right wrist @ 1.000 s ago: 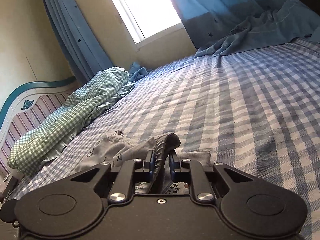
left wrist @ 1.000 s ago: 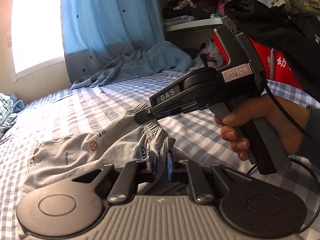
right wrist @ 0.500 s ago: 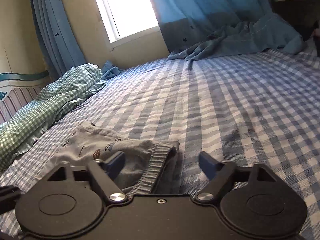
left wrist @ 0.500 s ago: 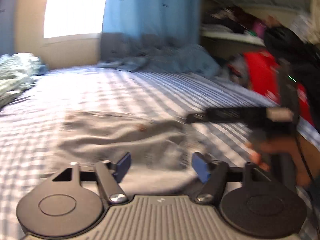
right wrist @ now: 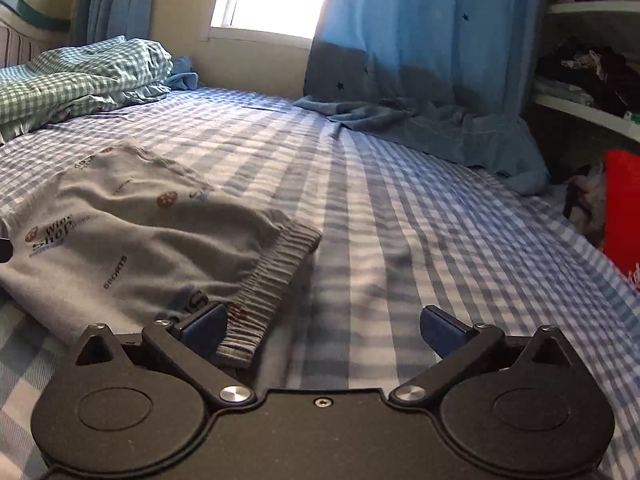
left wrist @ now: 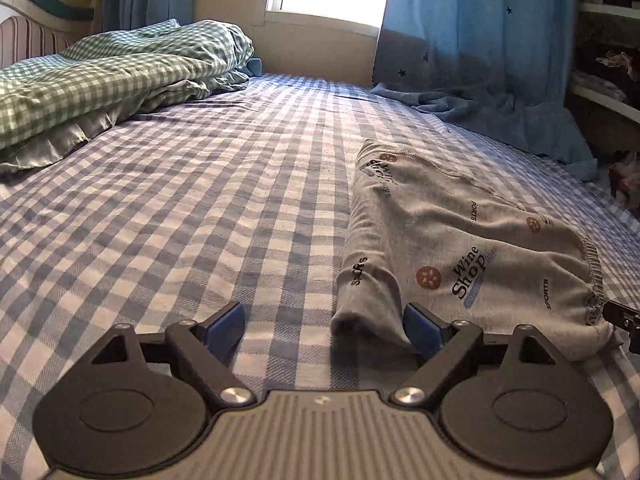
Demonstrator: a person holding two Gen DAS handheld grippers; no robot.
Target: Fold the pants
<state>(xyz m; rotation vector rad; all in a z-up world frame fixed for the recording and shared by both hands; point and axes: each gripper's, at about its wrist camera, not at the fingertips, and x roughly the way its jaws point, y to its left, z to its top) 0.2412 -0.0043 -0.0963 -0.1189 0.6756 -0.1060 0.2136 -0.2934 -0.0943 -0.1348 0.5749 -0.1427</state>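
Both tools have let go of the gray pants (left wrist: pixel 452 236) they pinched a second ago and now sit with fingers spread wide, the garment lying folded flat on the blue checked bed (left wrist: pixel 180 208). The left tool (left wrist: pixel 324 330) rests low at the near folded corner, its right finger (left wrist: pixel 418 326) just beside the cloth, while the right tool (right wrist: pixel 326 330) sits at the striped waistband (right wrist: pixel 272 280), its left finger (right wrist: pixel 204 326) touching it. A green checked quilt (left wrist: pixel 100 76) lies bunched near the headboard, and blue curtains (right wrist: pixel 420 48) hang by the window.
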